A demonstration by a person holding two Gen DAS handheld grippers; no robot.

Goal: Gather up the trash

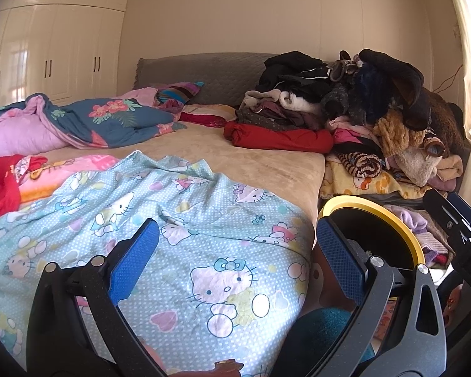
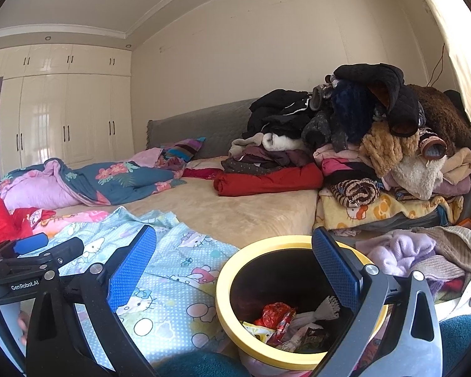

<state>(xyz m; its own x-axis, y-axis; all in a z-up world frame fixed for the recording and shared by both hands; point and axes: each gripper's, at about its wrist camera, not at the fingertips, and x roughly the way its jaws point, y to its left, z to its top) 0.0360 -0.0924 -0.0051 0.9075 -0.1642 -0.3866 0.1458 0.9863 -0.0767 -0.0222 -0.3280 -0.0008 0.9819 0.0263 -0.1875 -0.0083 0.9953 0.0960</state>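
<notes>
A yellow-rimmed black trash bin stands beside the bed, low in the right wrist view. Inside it lie a red wrapper and other crumpled wrappers. My right gripper is open and empty, above the bin's rim. My left gripper is open and empty over the Hello Kitty blanket. The bin's rim shows at the right of the left wrist view. The left gripper's body also shows at the left edge of the right wrist view.
The bed carries a blue floral quilt, a red cloth and a tall pile of clothes at the right. More clothes lie beside the bin. White wardrobes stand at the back left.
</notes>
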